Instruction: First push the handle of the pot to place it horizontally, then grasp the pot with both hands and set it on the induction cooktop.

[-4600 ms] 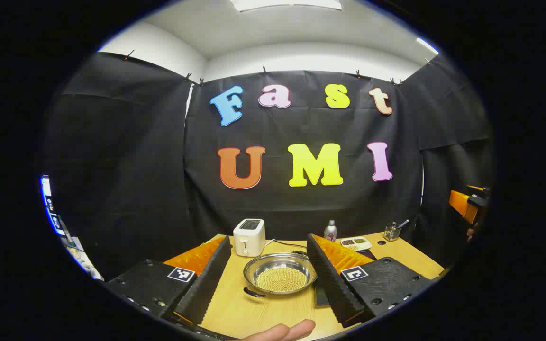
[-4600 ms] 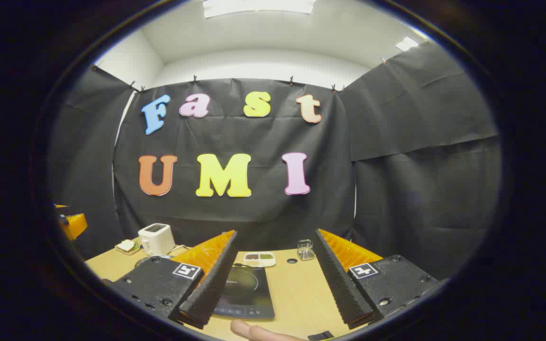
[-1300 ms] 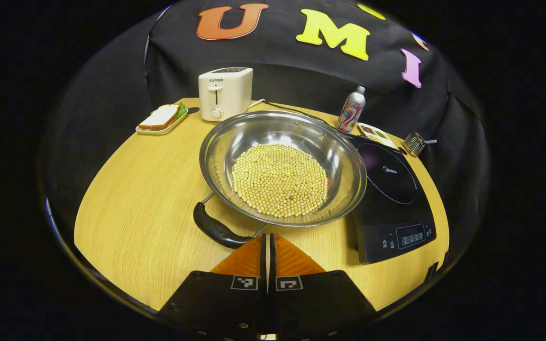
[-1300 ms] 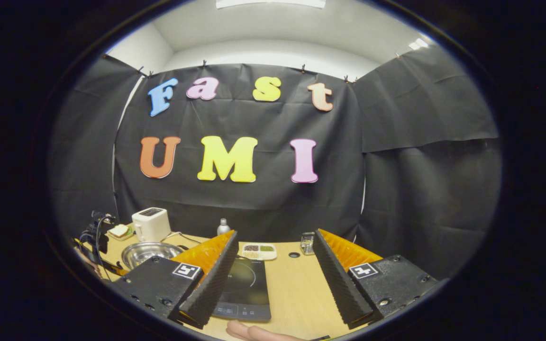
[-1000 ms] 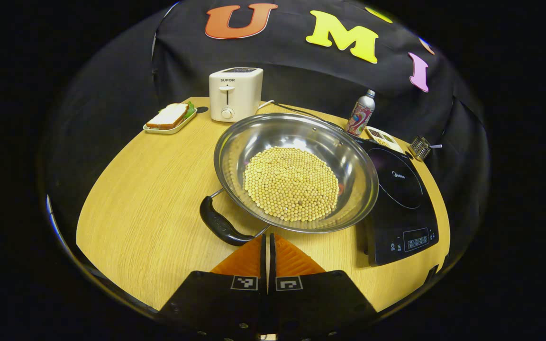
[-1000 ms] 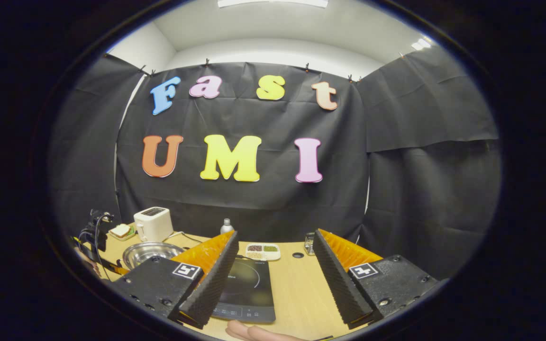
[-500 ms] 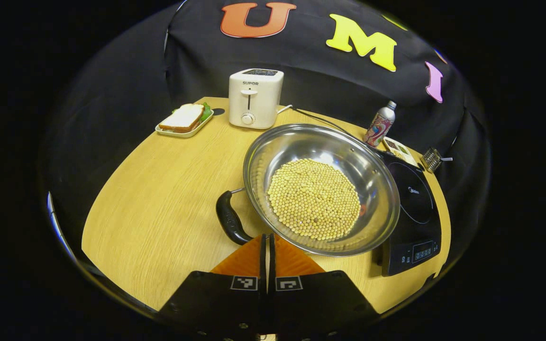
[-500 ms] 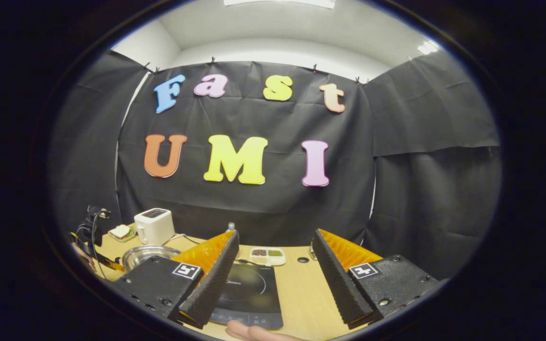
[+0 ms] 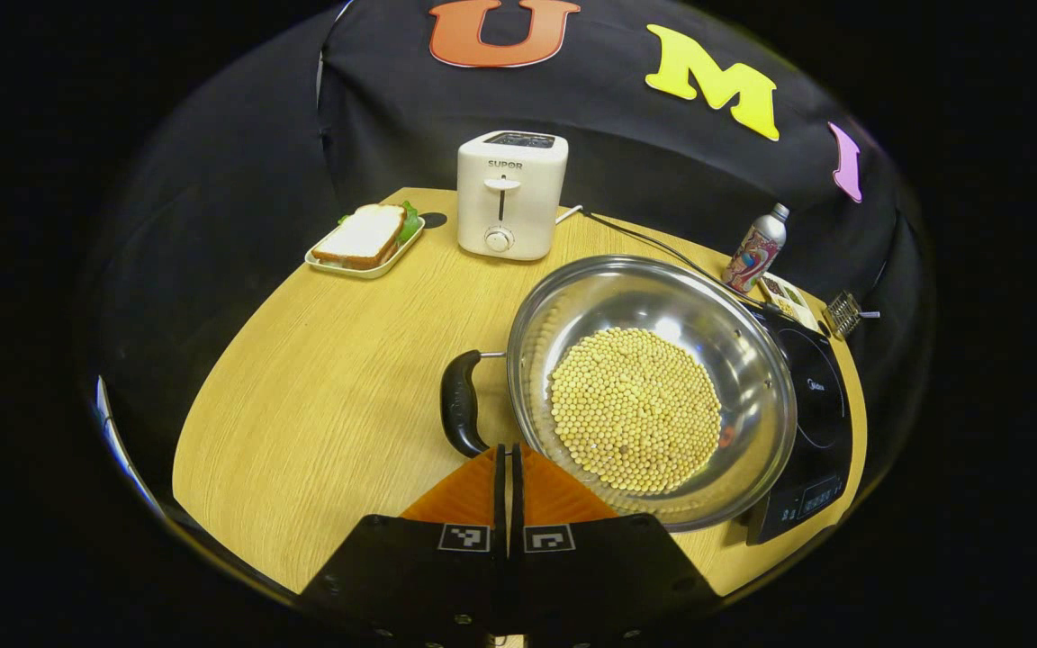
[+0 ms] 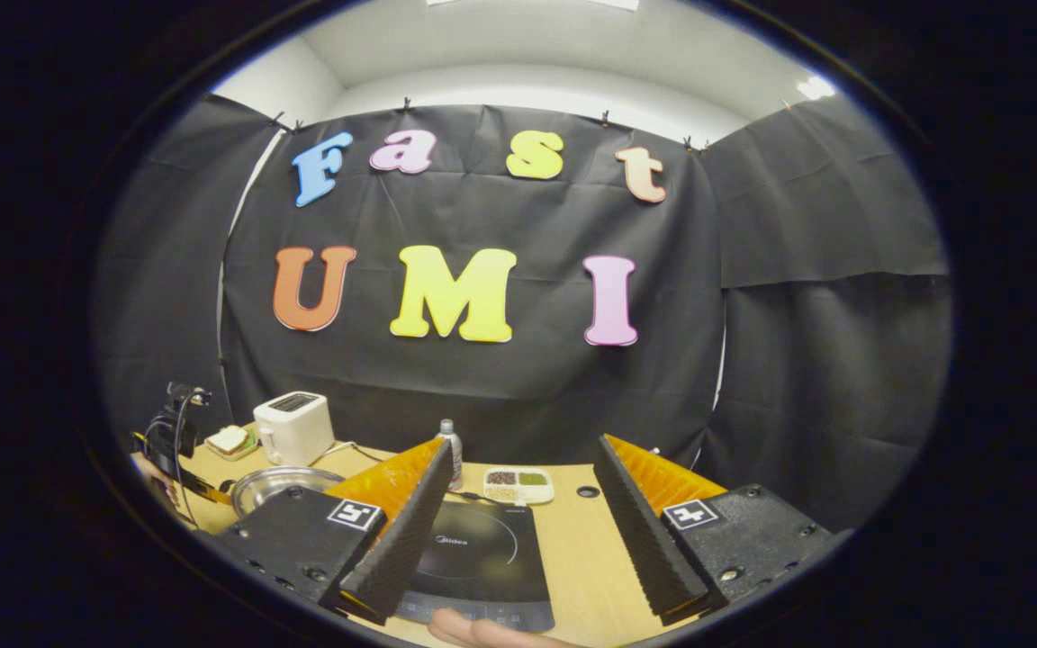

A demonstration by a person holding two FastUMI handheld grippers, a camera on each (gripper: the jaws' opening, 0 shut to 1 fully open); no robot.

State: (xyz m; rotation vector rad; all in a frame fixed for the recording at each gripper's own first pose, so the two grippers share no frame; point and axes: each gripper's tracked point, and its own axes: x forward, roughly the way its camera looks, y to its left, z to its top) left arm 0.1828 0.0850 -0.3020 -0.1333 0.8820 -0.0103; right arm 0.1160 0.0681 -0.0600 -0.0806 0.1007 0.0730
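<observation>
At 12 o'clock of pinched-closed left gripper (image 9: 508, 447): round steel pot (image 9: 757, 378), curved black handle (image 9: 458, 416); ridged right gripper (image 10: 523, 515) gapes over glossy black cooktop (image 10: 478, 553).

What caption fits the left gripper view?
Shut left gripper nudges the handle of a bean-filled pot beside the cooktop.

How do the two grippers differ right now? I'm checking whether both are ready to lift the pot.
The left gripper is shut, its tips at the pot's black handle; the right gripper is open, holding nothing. The left one points down at the pot; the right one hangs above the induction cooktop.
</observation>
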